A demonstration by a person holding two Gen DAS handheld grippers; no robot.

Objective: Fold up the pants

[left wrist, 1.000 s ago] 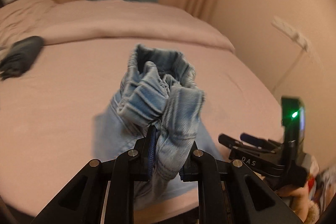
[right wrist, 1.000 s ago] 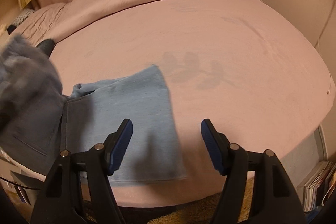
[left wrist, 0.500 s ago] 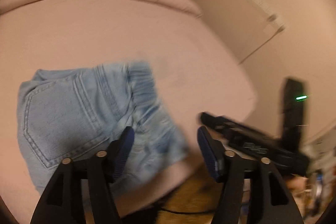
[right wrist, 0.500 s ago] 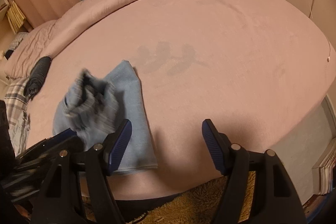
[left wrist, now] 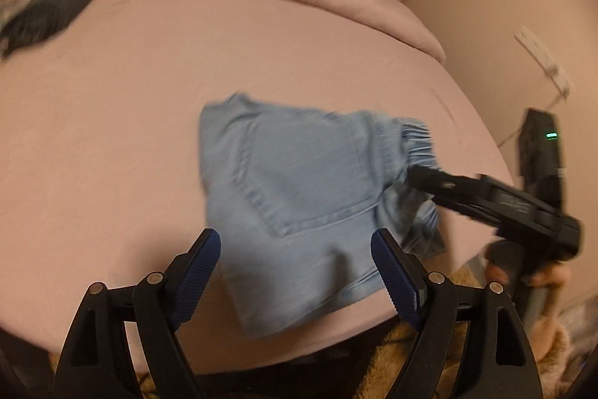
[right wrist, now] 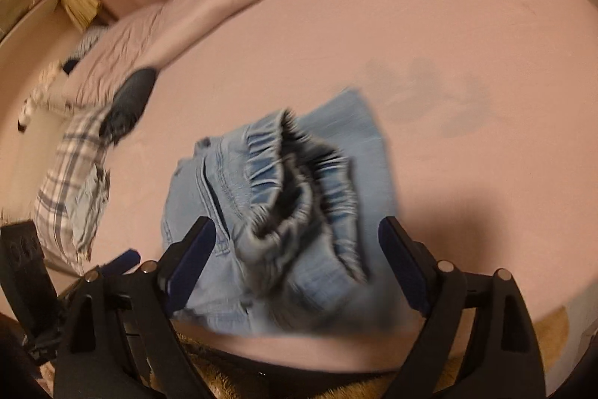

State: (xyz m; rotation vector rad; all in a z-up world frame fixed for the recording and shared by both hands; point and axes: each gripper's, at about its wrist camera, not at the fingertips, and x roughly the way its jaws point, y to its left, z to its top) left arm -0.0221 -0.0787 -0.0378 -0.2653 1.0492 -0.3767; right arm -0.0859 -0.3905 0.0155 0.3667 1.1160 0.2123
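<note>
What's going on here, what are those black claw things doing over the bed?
A person is folding a pair of light blue denim pants on a pink bed, using a hand-held claw in each hand. Both claws are opening right now and neither grips the cloth: the left claw hovers over the pocket side, the right claw over the bunched elastic waistband. The pants lie partly folded near the bed's edge, the waistband not yet flat. A dark bundle and a plaid cloth lie farther off.
</note>
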